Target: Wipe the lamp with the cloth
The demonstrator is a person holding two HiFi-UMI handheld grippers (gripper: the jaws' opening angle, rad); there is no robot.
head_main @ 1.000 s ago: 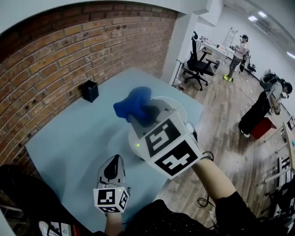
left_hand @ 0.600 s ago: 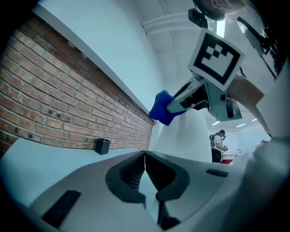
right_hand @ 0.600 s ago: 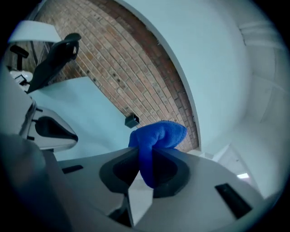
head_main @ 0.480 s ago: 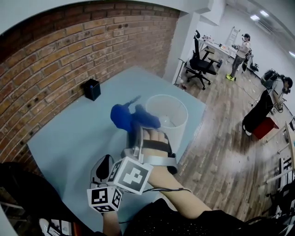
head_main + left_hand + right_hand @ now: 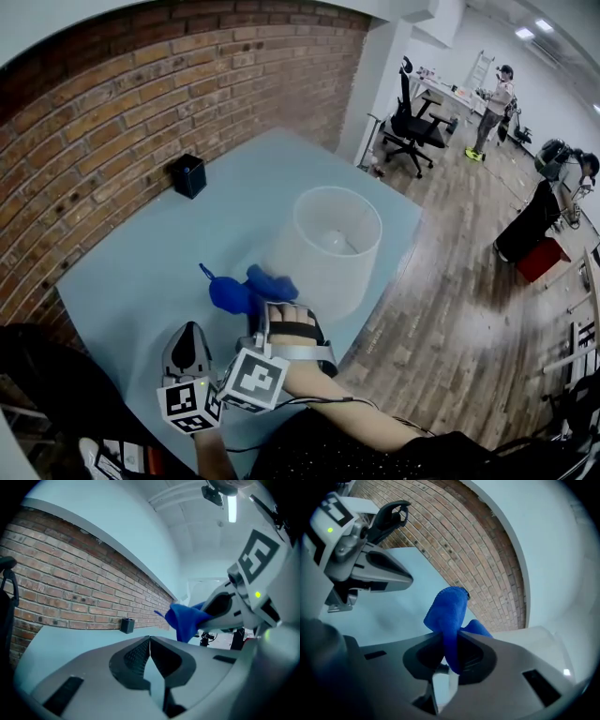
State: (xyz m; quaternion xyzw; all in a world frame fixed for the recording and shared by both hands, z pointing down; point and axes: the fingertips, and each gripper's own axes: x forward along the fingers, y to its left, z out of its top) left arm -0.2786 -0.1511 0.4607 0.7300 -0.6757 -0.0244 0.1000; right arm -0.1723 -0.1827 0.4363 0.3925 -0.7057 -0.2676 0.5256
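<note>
1. The lamp (image 5: 330, 246) is a white, frosted cylinder shade, open on top, standing on the pale blue table (image 5: 131, 272)
2. The cloth (image 5: 240, 292), soft bunched blue fabric, hangs just beside the shade's lower side (contact cannot be told)
3. The right gripper (image 5: 449, 651) has its jaws clamped on a fold of the cloth
4. The left gripper (image 5: 150, 645), jaws pressed together on nothing, sits just beside it
5. Both carry cubes (image 5: 255, 380) with black-and-white square markers, no readable writing
6. A small black box (image 5: 188, 176) sits by the brick wall (image 5: 112, 103)
</note>
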